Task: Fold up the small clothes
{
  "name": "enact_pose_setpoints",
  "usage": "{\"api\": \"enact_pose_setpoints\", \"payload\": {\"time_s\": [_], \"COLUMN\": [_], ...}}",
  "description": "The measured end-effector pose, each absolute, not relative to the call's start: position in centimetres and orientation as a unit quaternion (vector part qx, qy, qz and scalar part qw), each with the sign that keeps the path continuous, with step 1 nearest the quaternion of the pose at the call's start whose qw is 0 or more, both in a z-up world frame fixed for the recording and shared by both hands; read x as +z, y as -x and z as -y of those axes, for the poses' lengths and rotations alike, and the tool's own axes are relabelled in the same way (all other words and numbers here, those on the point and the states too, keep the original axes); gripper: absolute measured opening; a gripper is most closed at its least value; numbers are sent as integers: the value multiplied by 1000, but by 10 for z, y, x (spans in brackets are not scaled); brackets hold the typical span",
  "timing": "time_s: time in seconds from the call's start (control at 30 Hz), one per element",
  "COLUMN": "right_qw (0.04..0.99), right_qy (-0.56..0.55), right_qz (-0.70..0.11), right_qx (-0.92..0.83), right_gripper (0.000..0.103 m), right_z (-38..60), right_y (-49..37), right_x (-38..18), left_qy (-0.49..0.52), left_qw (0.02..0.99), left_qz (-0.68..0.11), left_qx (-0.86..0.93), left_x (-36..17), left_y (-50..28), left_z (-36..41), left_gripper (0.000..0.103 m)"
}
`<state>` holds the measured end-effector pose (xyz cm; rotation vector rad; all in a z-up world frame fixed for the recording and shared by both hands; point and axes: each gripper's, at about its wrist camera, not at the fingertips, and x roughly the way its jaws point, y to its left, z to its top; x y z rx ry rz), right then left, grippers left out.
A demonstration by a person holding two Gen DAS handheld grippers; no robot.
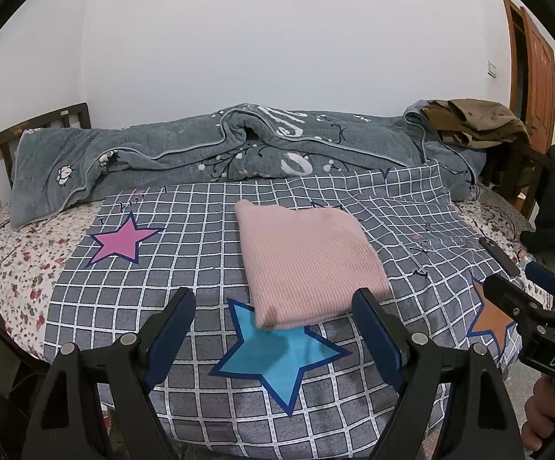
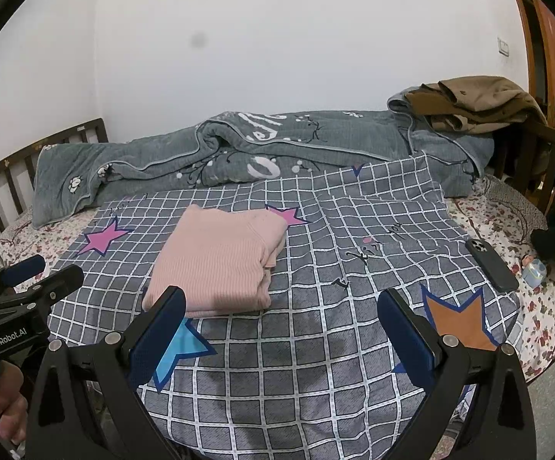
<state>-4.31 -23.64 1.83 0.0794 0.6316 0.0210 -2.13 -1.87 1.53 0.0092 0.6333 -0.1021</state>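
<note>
1. The pink top [image 1: 308,264] lies folded on the checked sheet [image 1: 185,260], touching the blue star [image 1: 277,356] at its near corner.
2. It looks like soft, light ribbed knit that will sag and slide on the sheet; best taken at a folded edge or corner, through all layers.
3. Its long axis runs from the blue star towards the grey quilt [image 1: 208,153]; the stacked edges face right.
4. Left gripper [image 1: 273,322] and right gripper [image 2: 281,322] hover near it, jaws apart and empty.

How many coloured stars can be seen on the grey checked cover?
4. A pink star at the far left, a second pink star half under the pink folded garment, a blue star in front, an orange star at the right. Others may be hidden.
</note>
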Motion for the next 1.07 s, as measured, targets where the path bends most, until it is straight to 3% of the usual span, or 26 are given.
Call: {"api": "enact_pose_setpoints", "payload": {"time_s": [1.07], "right_qw": [951], "right_qy": [-42], "right_qz": [-307], "right_qx": [10], "right_gripper": [99], "right_z": [235], "right_y": [46], "right_x": [21], "left_qy": [-3], "left_qw": [953], "left_qz": [-300], "left_qx": [-40], "left_x": [25], "left_y": [24], "left_z": [21], "left_gripper": [83]}}
